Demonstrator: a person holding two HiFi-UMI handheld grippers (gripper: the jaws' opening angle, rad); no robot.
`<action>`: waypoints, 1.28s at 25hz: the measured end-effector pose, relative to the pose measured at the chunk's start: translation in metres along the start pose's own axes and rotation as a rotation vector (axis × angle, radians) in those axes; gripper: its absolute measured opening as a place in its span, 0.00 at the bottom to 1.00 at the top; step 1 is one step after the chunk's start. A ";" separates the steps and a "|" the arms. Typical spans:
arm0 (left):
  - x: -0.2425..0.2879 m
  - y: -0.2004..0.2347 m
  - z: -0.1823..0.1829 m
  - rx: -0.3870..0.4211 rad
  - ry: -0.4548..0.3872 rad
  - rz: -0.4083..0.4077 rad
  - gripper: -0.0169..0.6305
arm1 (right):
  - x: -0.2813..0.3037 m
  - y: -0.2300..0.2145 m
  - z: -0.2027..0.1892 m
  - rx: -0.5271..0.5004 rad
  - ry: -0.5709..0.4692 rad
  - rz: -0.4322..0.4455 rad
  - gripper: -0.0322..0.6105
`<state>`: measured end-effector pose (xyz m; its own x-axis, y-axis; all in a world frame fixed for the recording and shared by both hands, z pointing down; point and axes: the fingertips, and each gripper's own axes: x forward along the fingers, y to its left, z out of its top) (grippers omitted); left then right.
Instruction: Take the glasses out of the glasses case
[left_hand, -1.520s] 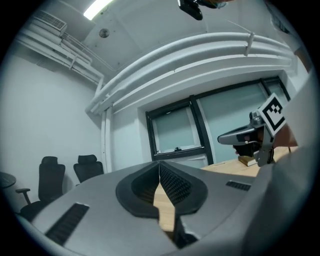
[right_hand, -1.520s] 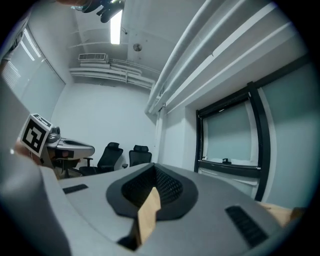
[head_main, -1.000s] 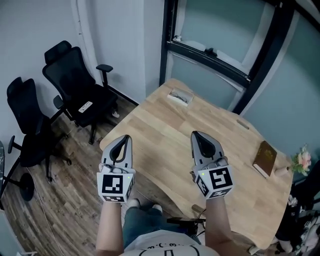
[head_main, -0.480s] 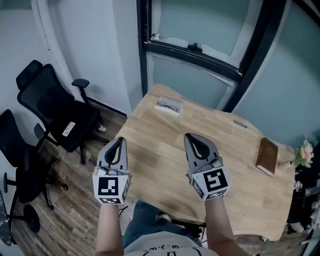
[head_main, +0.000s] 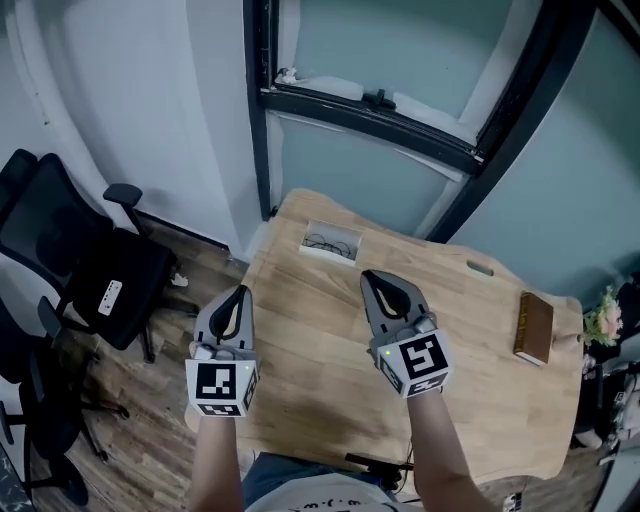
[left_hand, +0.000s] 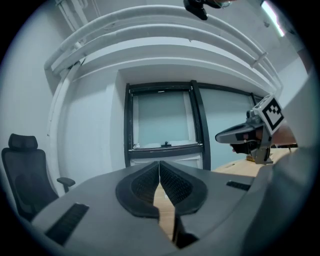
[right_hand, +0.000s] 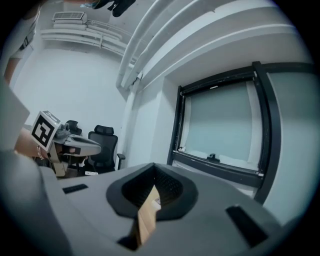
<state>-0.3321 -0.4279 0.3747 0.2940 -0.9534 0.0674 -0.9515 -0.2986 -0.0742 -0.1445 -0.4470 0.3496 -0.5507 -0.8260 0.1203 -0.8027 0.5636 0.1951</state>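
An open white glasses case (head_main: 331, 243) lies near the far left corner of the wooden table (head_main: 320, 400), with dark-framed glasses inside it. My left gripper (head_main: 240, 292) hovers over the table's left edge, jaws shut and holding nothing. My right gripper (head_main: 373, 277) hangs above the table just right of and nearer than the case, also shut and empty. In the left gripper view the left gripper (left_hand: 159, 163) points at the window, with the right gripper (left_hand: 240, 135) at its right. The right gripper view shows the right gripper (right_hand: 153, 168) with its tips together and the left gripper (right_hand: 75, 145) at the left.
A brown book (head_main: 533, 327) lies at the table's right edge, beside pink flowers (head_main: 603, 320). A small flat piece (head_main: 480, 267) sits at the far edge. Black office chairs (head_main: 80, 265) stand left on the wooden floor. A dark-framed window (head_main: 370, 110) is behind the table.
The view has swung toward the table and window. Both grippers now sit further over the table and closer to the case. Their jaws have stayed shut.
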 end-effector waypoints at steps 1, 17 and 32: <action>0.009 0.004 -0.004 -0.005 0.007 -0.007 0.05 | 0.012 -0.001 -0.002 0.007 0.001 0.024 0.07; 0.095 0.014 -0.092 -0.100 0.144 -0.131 0.05 | 0.182 -0.041 -0.174 -0.209 0.589 0.364 0.18; 0.112 0.024 -0.130 -0.123 0.212 -0.150 0.05 | 0.235 -0.036 -0.266 -0.426 0.983 0.691 0.16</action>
<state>-0.3340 -0.5364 0.5098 0.4187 -0.8651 0.2762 -0.9066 -0.4157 0.0725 -0.1838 -0.6643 0.6299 -0.2759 -0.1266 0.9528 -0.1809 0.9804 0.0779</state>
